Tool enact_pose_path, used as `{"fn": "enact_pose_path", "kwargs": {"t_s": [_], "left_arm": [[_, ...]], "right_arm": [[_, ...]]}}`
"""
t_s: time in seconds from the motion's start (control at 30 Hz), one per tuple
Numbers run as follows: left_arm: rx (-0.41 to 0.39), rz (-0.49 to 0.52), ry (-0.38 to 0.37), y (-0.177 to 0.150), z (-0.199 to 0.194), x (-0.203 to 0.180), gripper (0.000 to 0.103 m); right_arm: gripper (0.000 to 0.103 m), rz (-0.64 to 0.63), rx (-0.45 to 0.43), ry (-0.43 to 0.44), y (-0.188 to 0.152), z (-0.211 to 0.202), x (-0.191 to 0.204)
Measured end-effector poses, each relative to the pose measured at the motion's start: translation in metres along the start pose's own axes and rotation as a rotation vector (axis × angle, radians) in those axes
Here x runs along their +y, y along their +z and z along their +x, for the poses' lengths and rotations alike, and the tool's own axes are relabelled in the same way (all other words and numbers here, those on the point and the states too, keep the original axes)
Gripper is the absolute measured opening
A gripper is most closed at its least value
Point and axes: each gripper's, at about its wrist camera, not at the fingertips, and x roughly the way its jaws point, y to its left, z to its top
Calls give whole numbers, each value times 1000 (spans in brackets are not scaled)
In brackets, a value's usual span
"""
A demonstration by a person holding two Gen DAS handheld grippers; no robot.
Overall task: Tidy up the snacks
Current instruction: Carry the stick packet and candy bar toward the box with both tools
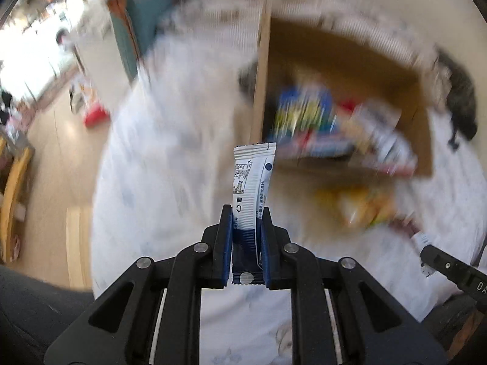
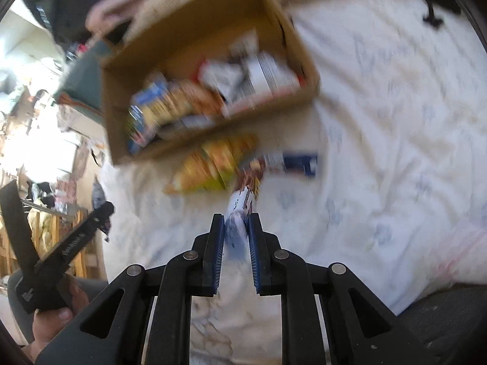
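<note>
white bedding (image 1: 170,164) covers a bed on which a cardboard box (image 1: 424,140) sits, already part filled with blurred snack packs. a slim sachet (image 1: 252,182) is clamped upright in the left hand-held gripper (image 1: 247,237), held by its dark lower half, its white crimped end standing free above the jaws and near the box's front wall. a second small bar (image 2: 243,203) is pinched in the right hand-held gripper (image 2: 236,237), its far end drooping toward the bedding. just beyond it a yellow bag (image 2: 213,167) and a blue-and-white pack (image 2: 295,162) lie loose on the bedding, beside the box and outside it. both held packs are judged light, thin and pliable, with slick film that could slide from the pads; a grip across the flat middle or a sealed end is judged safest, without crushing the contents. the yellow bag looks puffed and crinkly, so it is best taken by a crimped edge.
</note>
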Motion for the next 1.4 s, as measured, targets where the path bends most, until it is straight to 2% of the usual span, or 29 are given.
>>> {"fn": "enact_pose_path", "kwargs": {"t_s": [0.07, 0.17, 0.27, 0.47, 0.5, 0.57, 0.7, 0.77, 0.83, 0.87, 0.93, 0.97, 1.03, 1.1, 1.13, 1.17, 1.2, 1.3, 1.4], "left_arm": [[-108, 23, 17, 7, -21, -4, 13], [-191, 39, 27, 8, -39, -4, 13], [-225, 36, 21, 14, -46, -2, 13], [-275, 17, -34, 25, -64, -6, 13], [-286, 24, -32, 26, -66, -7, 13], [-282, 31, -28, 26, -64, -10, 13], [-213, 3, -52, 21, -51, -10, 13], [-186, -5, -63, 20, -46, -11, 13], [-174, -11, -69, 20, -42, -12, 13], [-168, -15, -74, 21, -41, -12, 13], [-159, -29, -86, 22, -40, -10, 13], [-155, -33, -90, 22, -40, -9, 13], [-150, -39, -93, 22, -39, -8, 13], [-148, -41, -94, 23, -40, -6, 13], [-146, -45, -94, 23, -40, -5, 13], [-144, -47, -93, 23, -40, -4, 13], [-141, -53, -96, 23, -40, -3, 13], [-131, -61, -103, 24, -39, -1, 13], [-124, -48, -104, 25, -38, -5, 13]], "right_arm": [[17, -21, -79, 19, 2, -16, 5], [17, -61, -200, 40, 4, -39, 14], [17, -89, -280, 57, 5, -54, 22], [17, -83, -350, 139, 13, -71, 21], [17, -81, -346, 132, 15, -71, 21], [17, -52, -283, 133, 18, -59, 15], [21, 196, -21, 180, 15, -1, -24], [21, 266, 71, 124, 12, 25, -37], [23, 266, 144, 59, 11, 45, -40], [30, 258, 179, 36, 10, 56, -39], [51, 237, 250, 2, 7, 75, -35], [52, 219, 273, -18, 5, 84, -31], [51, 142, 293, -105, 2, 95, -21], [42, 76, 305, -166, -1, 101, -13], [28, 61, 302, -193, -2, 101, -12], [18, 61, 300, -191, -3, 100, -12], [15, 67, 297, -177, -3, 97, -13], [11, 76, 252, -141, -2, 79, -14], [10, 101, 185, -60, 1, 55, -15]]}}
